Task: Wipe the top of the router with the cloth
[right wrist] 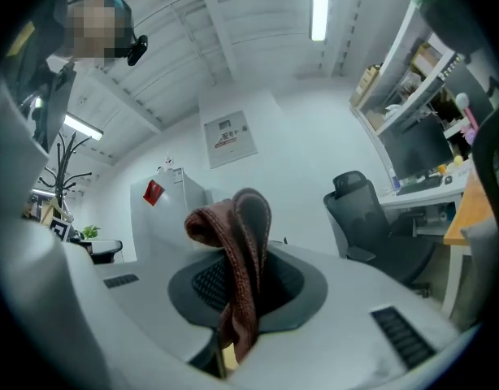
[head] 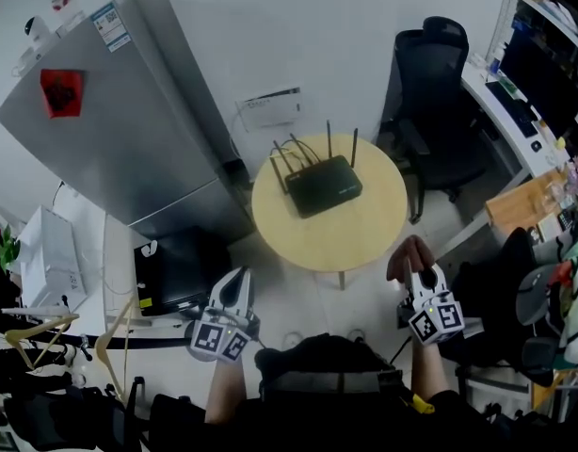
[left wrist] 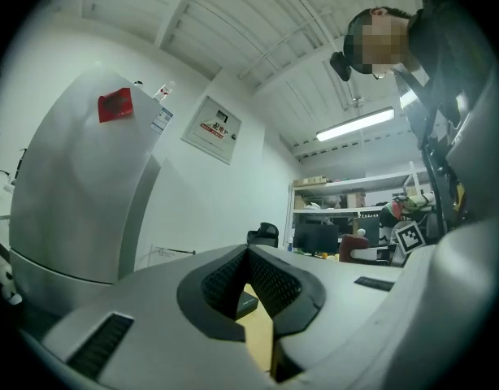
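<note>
The router [head: 324, 185] lies flat on a round, pale wooden bench [head: 364, 229], on its far left part. It is a black slab with thin antennas standing up along its far edge. Nothing touches its top.

The right tool [head: 421, 276] is held off the near right edge of the bench, outside the rim and well apart from the router. Its jaws are pinched on a reddish-brown knitted cloth [head: 409, 255]. In the right gripper view the cloth [right wrist: 237, 275] is folded into a loop that rises above the dark ribbed pads and hangs in a strip between them, filling the gap.

The left tool [head: 236, 285] is held off the near left side of the bench, also outside the rim and pointing roughly toward the router. Its jaws are pressed together at the tips and carry nothing. In the left gripper view the two black pads meet in a narrow wedge, and through the slit below them show a sliver of yellow bench top and one dark corner of the router [left wrist: 246, 303].

Both tools sit well apart from each other, one on either side of the person's body, with the marker cubes toward the wrists.

A tall grey refrigerator [head: 110, 111] with a red tag on its door stands to the left of the bench. A black office chair [head: 440, 92] stands beyond the bench on the right, beside a long white desk [head: 496, 111].
</note>
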A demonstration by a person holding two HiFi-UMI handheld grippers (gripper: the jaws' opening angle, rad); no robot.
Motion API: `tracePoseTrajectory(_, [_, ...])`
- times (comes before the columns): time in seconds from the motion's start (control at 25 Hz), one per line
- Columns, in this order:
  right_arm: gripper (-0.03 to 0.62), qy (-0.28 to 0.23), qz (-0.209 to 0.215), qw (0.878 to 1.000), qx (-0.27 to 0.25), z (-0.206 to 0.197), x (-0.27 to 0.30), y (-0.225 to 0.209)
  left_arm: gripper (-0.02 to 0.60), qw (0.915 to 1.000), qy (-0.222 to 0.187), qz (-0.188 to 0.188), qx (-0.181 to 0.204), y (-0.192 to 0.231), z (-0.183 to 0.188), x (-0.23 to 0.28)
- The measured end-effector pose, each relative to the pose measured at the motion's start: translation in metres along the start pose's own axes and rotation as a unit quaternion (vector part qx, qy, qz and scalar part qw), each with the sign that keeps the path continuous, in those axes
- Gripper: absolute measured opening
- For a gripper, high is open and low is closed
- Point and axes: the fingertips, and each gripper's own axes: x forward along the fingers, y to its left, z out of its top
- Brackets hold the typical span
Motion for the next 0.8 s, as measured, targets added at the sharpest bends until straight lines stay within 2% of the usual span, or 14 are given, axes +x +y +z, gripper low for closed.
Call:
tracePoseTrajectory(0.16, [0.055, 0.005, 0.0, 1.0, -0.01, 0.001, 0.0, -0.005, -0.003, 0.9998, 0.004, 0.02, -0.008, 0.014, -0.006, -0.007])
tracePoseTrajectory(0.28, [0.055, -0.004, -0.001, 1.0, 0.016, 0.002, 0.0, -0.012, -0.003, 0.9994, 0.0, 0.034, -0.01, 0.022, -0.009, -0.006])
tracePoseTrajectory(0.6, [0.055, -0.016, -0.001, 1.0, 0.007, 0.009, 0.011, -0.007, -0.003, 0.9999, 0.006, 0.015, -0.004, 0.021, -0.007, 0.006])
tracePoseTrajectory(0.8, [0.054, -0.018, 0.009, 1.0, 0.013, 0.01, 0.017, 0.0, -0.003, 0.9997, 0.008, 0.021, -0.005, 0.031, -0.007, 0.006])
